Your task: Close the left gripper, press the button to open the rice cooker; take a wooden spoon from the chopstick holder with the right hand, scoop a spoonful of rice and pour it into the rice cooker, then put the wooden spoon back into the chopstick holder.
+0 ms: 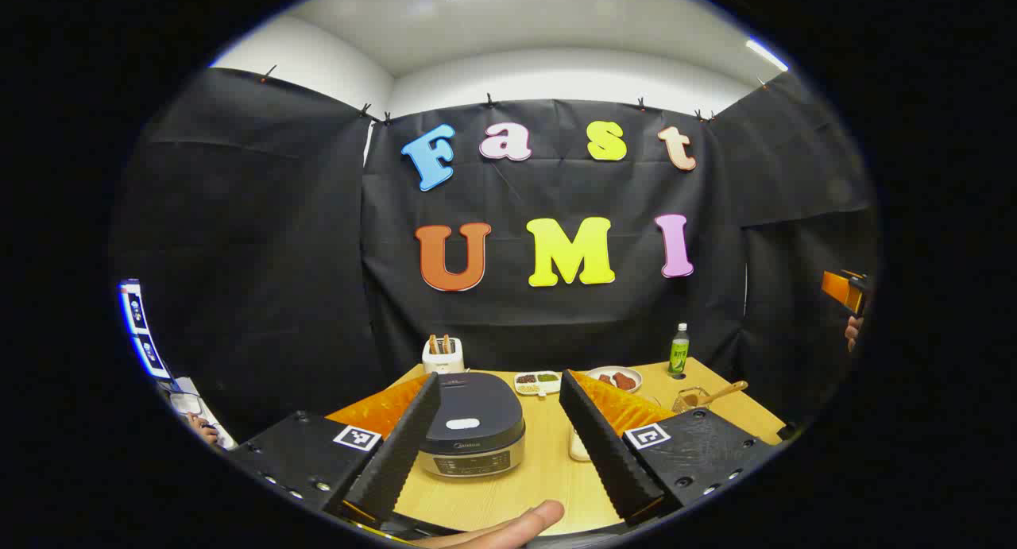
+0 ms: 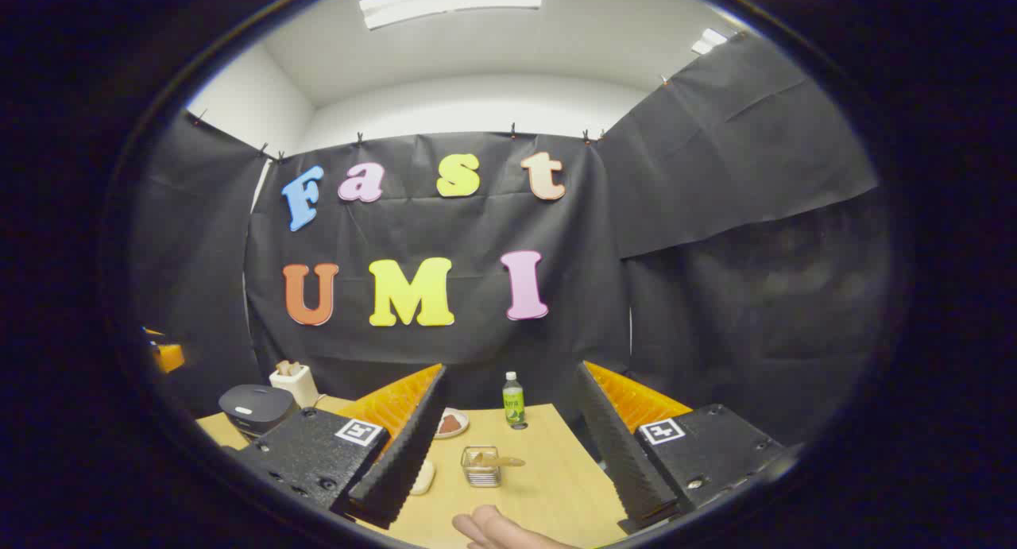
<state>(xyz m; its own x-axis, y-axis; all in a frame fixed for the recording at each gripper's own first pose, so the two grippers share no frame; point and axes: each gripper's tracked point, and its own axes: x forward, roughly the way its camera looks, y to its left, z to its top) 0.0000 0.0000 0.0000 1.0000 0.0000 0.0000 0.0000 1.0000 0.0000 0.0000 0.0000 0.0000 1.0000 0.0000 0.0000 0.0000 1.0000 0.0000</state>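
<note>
The rice cooker (image 1: 473,426), dark lid down and silver front, sits on the wooden table (image 1: 516,485) straight ahead of my left gripper (image 1: 500,378). That gripper is open and holds nothing. From the right gripper view the cooker (image 2: 256,407) is at far left. A glass chopstick holder (image 2: 481,465) with a wooden spoon (image 2: 499,459) lying across its top stands on the table ahead of my right gripper (image 2: 512,368), which is open, empty and apart from it. From the left the holder (image 1: 690,398) and spoon (image 1: 721,392) are off to the right. A white dish (image 2: 421,476) is partly hidden by a finger.
A white toaster (image 1: 442,354) stands behind the cooker. A divided dish (image 1: 537,382), a plate of reddish food (image 1: 616,378) and a green bottle (image 1: 678,349) line the back of the table. The other gripper (image 1: 846,288) is at far right. A thumb (image 1: 508,525) shows at the bottom.
</note>
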